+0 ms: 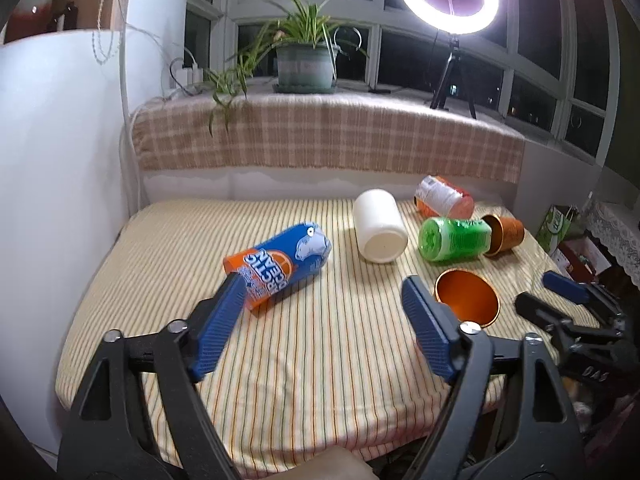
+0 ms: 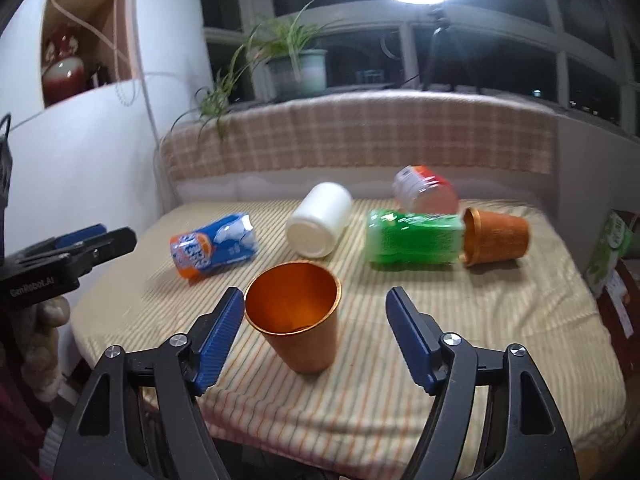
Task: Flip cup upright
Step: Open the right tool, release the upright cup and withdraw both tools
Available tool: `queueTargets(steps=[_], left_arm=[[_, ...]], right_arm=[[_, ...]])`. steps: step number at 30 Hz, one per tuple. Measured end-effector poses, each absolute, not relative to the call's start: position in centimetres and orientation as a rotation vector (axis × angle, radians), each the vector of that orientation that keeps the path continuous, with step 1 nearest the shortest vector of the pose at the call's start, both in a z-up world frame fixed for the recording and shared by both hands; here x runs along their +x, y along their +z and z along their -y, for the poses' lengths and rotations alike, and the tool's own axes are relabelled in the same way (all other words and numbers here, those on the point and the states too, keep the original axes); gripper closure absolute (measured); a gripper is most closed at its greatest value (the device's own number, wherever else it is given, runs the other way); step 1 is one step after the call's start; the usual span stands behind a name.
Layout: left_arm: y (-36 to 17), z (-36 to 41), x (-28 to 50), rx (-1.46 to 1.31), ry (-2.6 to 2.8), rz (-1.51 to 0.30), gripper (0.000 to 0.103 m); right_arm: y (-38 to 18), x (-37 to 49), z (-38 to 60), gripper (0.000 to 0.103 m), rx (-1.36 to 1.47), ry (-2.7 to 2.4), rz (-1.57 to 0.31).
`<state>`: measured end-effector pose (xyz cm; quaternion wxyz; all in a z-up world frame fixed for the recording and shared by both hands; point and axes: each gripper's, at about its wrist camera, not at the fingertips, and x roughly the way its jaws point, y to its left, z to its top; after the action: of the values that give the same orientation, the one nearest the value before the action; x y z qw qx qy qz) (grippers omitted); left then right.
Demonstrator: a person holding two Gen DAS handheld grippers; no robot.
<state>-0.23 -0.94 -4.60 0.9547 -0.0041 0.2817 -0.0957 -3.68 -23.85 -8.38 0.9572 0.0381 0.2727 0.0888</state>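
Note:
An orange metal cup point(image 2: 298, 320) stands upright on the striped table, mouth up; it also shows in the left wrist view point(image 1: 467, 297). My right gripper point(image 2: 316, 300) is open, its blue fingers on either side of this cup without touching it. A second orange cup point(image 2: 496, 236) lies on its side at the back right, mouth toward the green bottle; it also shows in the left wrist view point(image 1: 505, 234). My left gripper point(image 1: 324, 290) is open and empty, above the table's front, near the blue can point(image 1: 280, 268).
A white jar point(image 2: 320, 220), a green bottle point(image 2: 414, 240), a blue and orange can point(image 2: 214, 246) and a red and white can point(image 2: 426, 192) all lie on their sides. The striped table point(image 2: 380, 392) ends at a checked ledge behind. A white wall stands left.

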Motion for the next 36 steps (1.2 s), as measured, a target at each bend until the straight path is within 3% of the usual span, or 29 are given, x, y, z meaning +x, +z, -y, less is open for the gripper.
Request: queueTargets(steps=[4,10,36], left_arm=[[-4.0,1.4,-1.2,0.020,-0.187,-0.513,0.014],[-2.9,2.0,-3.0,0.056,-0.172,-0.399,0.001],[-1.7,1.3,-4.0,0.058,-0.134,-0.337,0.000]], right_arm=[[-7.0,-4.7,24.4,0.027,0.065,0.093,-0.519],[-5.6,-5.5,24.7,0.022,0.037,-0.018,-0.472],[-3.0,-6.6,24.8,0.019,-0.007,-0.139,-0.334]])
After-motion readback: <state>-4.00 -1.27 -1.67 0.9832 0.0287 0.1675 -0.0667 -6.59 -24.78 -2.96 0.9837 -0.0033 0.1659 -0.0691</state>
